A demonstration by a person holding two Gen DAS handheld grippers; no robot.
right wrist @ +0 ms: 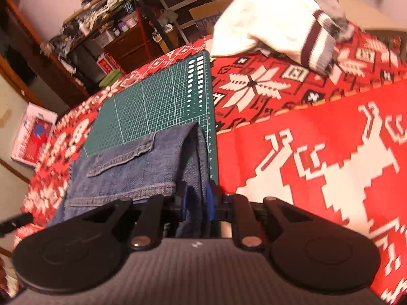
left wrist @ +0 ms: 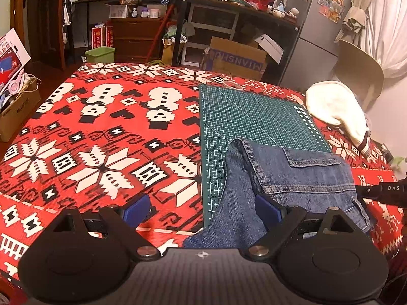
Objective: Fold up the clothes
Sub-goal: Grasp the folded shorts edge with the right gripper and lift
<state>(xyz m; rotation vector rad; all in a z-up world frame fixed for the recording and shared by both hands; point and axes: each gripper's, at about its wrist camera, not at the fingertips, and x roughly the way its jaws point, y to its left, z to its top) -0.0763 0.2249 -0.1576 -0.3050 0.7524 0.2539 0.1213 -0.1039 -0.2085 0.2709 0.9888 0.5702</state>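
Observation:
Blue denim jeans [left wrist: 300,175] lie folded on the near end of a green cutting mat [left wrist: 254,119], a back pocket facing up. My left gripper [left wrist: 202,211] is open, its blue pads spread wide; the jeans' left edge drapes down between them and against the right pad [left wrist: 267,209]. In the right wrist view my right gripper [right wrist: 197,203] is shut on the jeans [right wrist: 132,167], pinching the thick folded right edge between its blue pads. That gripper's black body [left wrist: 386,192] shows at the right edge of the left wrist view.
A red, white and black patterned cloth [left wrist: 106,137] covers the table. A cream sweater with striped cuffs [left wrist: 333,111] is heaped at the far right corner. Shelves, cardboard boxes [left wrist: 236,58], a green bin [left wrist: 100,54] and a chair [left wrist: 358,68] stand beyond the table.

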